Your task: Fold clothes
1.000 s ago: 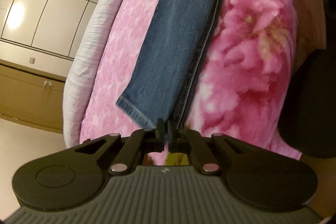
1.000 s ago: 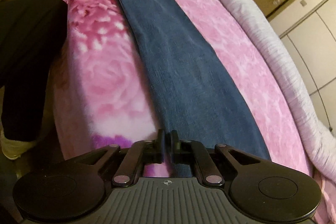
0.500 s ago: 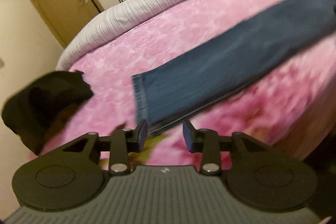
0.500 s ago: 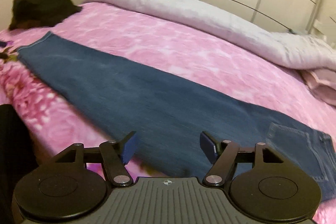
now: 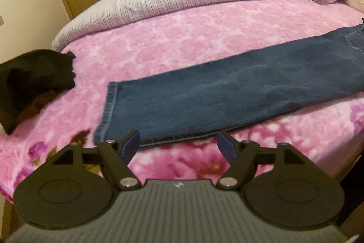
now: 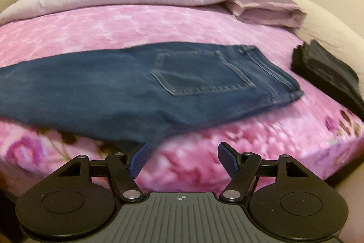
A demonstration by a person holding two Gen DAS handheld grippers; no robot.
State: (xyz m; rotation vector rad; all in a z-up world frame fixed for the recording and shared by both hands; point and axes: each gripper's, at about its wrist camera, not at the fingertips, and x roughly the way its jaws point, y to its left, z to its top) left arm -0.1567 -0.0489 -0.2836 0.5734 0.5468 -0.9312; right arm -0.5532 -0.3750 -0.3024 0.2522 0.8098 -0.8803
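Both grippers, clamped on the jeans' near edge a second ago, now hover off it. Left gripper (image 5: 177, 144): jaws opening, nothing between them. Right gripper (image 6: 180, 156): jaws wide, empty. Folded jeans (image 5: 227, 92) lie lengthwise on the pink floral blanket (image 5: 182, 38), between two black garments (image 5: 34, 79) (image 6: 327, 74).

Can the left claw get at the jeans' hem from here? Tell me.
Probably yes: the left claw is opening, empty, and nothing lies between it and the hem of the jeans.
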